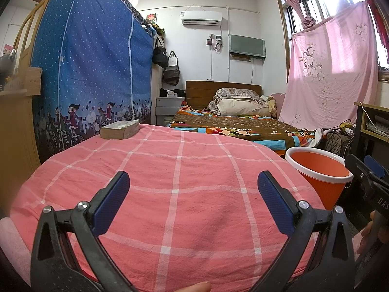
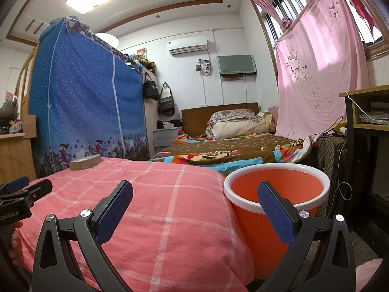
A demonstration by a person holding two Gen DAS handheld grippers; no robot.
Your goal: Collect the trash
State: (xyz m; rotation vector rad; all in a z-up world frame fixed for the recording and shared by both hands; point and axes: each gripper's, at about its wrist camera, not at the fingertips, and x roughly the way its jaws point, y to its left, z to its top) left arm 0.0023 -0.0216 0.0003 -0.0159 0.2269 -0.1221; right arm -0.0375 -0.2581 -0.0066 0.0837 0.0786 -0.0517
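Jaws wide — left gripper (image 1: 193, 203), right gripper (image 2: 194, 213) — empty.

"GenRobot.AI" stands on the left gripper (image 2: 14, 192) body, left of the fingers; "DAS" on the right gripper (image 1: 372, 177) body.

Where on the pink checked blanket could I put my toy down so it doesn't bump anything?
Nearly the whole pink checked blanket is bare, from the open left gripper up toward the far edge. Only the far left corner is taken, by a thick book. Past the right edge stands the orange bin, close against the blanket, with the open right gripper near it.
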